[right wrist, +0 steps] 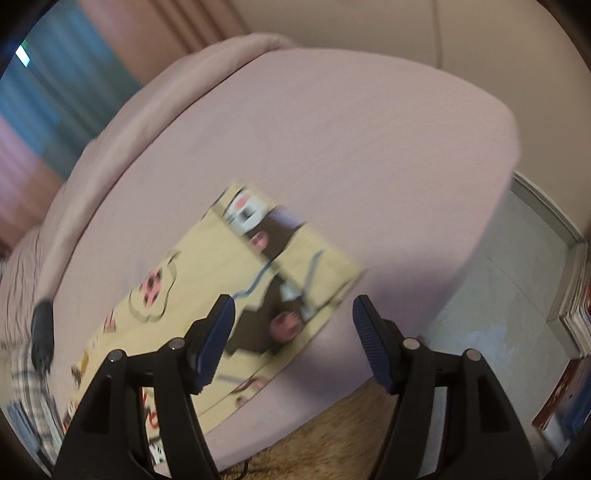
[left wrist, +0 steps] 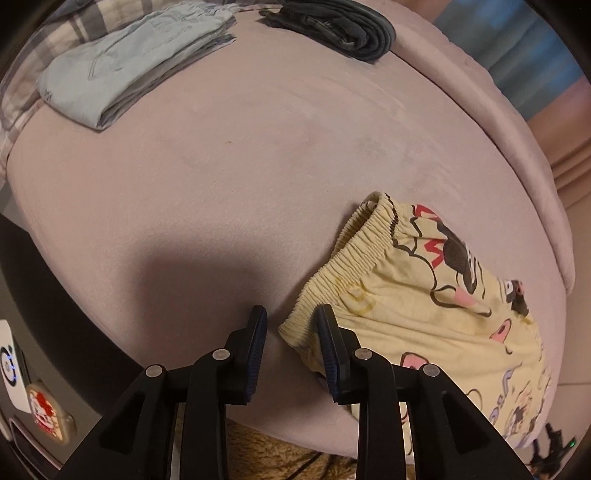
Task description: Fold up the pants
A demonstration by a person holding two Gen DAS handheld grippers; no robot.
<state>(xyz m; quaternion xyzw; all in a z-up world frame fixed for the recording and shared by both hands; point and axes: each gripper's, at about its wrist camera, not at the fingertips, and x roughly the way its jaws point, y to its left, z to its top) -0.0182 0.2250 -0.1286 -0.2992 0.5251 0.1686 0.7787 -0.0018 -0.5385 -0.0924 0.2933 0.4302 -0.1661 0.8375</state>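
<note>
Yellow cartoon-print pants (left wrist: 424, 295) lie flat on a pink padded surface (left wrist: 221, 166), with the gathered elastic waistband toward the left. My left gripper (left wrist: 293, 325) points down at the near corner of that waistband. The corner sits between the jaws, and a gap shows beside the left pad, so the gripper is open. In the blurred right wrist view the leg end of the pants (right wrist: 207, 266) lies folded in layers near the front edge. My right gripper (right wrist: 293, 310) hovers over that end with its jaws wide open and nothing gripped.
Folded light blue pants (left wrist: 129, 62) and a dark folded garment (left wrist: 340, 29) rest at the far side, beside plaid cloth (left wrist: 22, 92). A raised pink rim (left wrist: 517, 129) borders the surface. A shaggy tan rug (right wrist: 332, 435) and pale floor (right wrist: 498, 295) lie below the front edge.
</note>
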